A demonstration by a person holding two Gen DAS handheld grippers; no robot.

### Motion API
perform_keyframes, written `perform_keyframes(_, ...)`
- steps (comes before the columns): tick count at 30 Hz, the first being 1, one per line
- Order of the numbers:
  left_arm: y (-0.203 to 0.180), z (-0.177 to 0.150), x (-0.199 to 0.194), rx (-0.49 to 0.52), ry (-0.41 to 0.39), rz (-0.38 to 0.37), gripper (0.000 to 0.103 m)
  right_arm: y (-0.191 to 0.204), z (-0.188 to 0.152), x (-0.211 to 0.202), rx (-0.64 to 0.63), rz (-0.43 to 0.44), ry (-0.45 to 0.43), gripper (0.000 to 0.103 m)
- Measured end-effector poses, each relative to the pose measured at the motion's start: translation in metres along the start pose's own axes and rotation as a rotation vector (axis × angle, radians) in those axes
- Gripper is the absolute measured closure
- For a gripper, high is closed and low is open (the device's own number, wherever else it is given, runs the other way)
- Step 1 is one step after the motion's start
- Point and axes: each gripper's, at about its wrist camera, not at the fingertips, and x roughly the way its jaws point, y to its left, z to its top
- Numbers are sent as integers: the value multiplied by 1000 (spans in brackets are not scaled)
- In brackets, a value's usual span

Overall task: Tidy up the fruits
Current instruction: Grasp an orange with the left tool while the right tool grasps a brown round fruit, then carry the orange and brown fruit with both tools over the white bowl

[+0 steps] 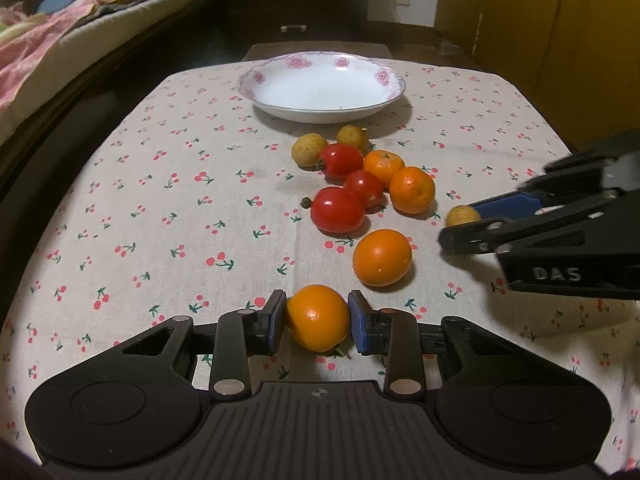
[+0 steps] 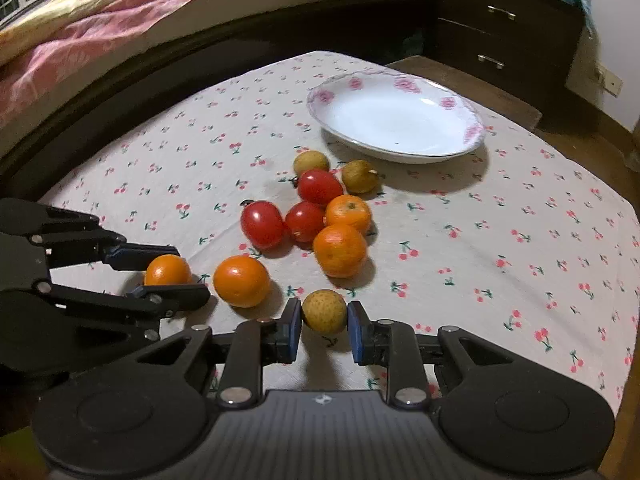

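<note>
My left gripper is shut on a small orange resting on the cherry-print tablecloth; the pair also shows in the right wrist view, the gripper around the orange. My right gripper brackets a yellow-brown longan; the left pad touches it and a thin gap shows at the right pad. It appears in the left wrist view too. Loose oranges, red tomatoes and two more longans lie in a cluster before an empty floral plate.
A bed with pink bedding runs along the table's far left side. A dark drawer cabinet stands behind the plate. The table's edge lies close at the right in the right wrist view.
</note>
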Motion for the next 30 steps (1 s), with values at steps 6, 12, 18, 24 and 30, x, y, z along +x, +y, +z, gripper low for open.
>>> perform_keyframes(6, 9, 13, -7, -69, 9, -11, 62, -9, 4, -18, 48, -13, -44, 71)
perform_keyframes(12, 12, 37, -11, -97, -37, -51, 62, -17, 15, -21, 99, 0, -73, 71)
perform_keyframes(18, 17, 72, -1, -120, -68, -67, 62, -29, 43, -18, 126, 4, -116, 71)
perform_keyframes(24, 20, 115, 19, -104, -107, -49, 62, -48, 76, -4, 157, -13, -150, 71)
perform_keyframes(30, 29, 149, 47, -139, -117, -46, 62, -65, 109, 22, 167, -32, -166, 71)
